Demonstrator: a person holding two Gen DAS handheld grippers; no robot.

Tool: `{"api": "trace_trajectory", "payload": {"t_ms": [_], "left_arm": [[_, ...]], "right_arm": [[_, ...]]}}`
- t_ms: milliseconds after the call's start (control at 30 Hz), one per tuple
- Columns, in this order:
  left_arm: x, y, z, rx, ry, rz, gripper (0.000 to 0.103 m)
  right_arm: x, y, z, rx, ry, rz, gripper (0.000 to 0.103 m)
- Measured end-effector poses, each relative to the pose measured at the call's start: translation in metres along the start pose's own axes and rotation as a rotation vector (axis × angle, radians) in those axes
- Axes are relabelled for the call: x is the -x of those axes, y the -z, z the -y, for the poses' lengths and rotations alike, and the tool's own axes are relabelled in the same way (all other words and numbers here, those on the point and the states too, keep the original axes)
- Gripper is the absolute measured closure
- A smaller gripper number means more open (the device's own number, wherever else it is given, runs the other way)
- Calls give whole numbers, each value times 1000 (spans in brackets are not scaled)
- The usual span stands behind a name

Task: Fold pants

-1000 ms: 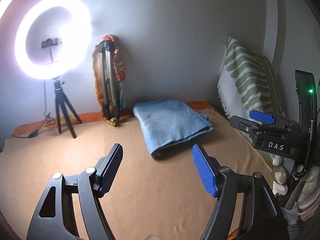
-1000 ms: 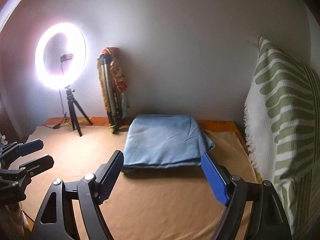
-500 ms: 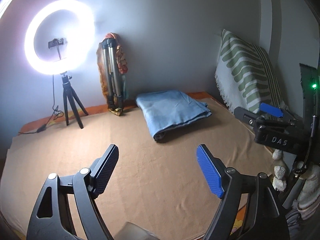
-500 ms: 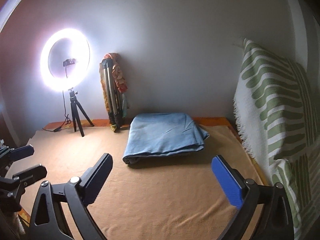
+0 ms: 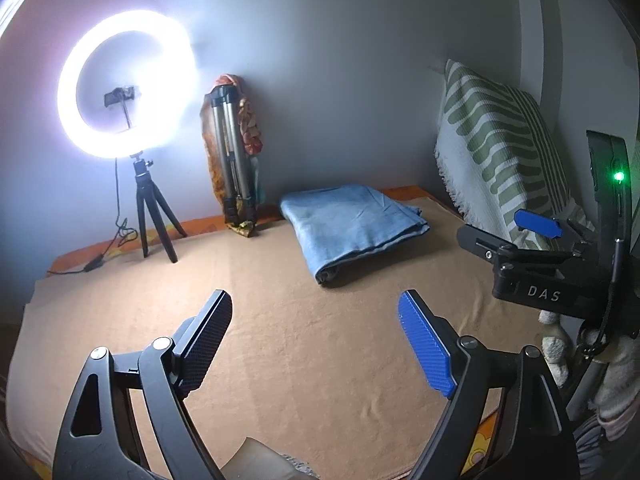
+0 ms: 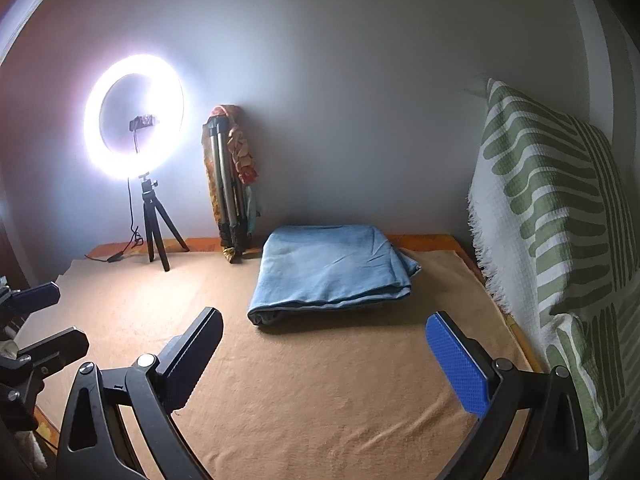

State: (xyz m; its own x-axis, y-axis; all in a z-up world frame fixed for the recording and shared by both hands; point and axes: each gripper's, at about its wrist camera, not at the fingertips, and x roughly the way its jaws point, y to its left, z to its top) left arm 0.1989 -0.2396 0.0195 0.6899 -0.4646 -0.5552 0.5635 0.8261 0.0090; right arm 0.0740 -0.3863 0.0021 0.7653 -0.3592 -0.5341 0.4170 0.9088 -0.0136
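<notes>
The light blue pants (image 5: 352, 226) lie folded into a flat rectangle at the back of the tan bed cover (image 5: 300, 352), near the wall. They also show in the right wrist view (image 6: 332, 272). My left gripper (image 5: 316, 332) is open and empty, held above the cover well in front of the pants. My right gripper (image 6: 324, 344) is open and empty, just in front of the pants' near edge. In the left wrist view the right gripper (image 5: 532, 240) appears at the right. In the right wrist view the left gripper (image 6: 36, 320) appears at the left edge.
A lit ring light (image 5: 124, 84) on a small black tripod (image 5: 154, 216) stands at the back left. A folded tripod with orange cloth (image 5: 232, 152) leans on the wall. A green-striped white pillow (image 6: 560, 232) stands along the right side.
Both grippers have pulled back and away from the folded pants, which now look smaller and farther. The right gripper's jaws have opened wider. The pants have not moved.
</notes>
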Motion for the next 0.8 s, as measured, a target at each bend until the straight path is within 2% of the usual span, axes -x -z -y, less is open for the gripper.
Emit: {"api": "trace_trajectory", "payload": {"t_ms": [433, 800], "left_arm": [[4, -1, -12, 21, -18, 8, 17], [9, 0, -9, 8, -3, 21, 17]], "right_arm": [[-2, -1, -13, 23, -7, 2, 0], [-2, -2, -13, 20, -13, 3, 0]]}}
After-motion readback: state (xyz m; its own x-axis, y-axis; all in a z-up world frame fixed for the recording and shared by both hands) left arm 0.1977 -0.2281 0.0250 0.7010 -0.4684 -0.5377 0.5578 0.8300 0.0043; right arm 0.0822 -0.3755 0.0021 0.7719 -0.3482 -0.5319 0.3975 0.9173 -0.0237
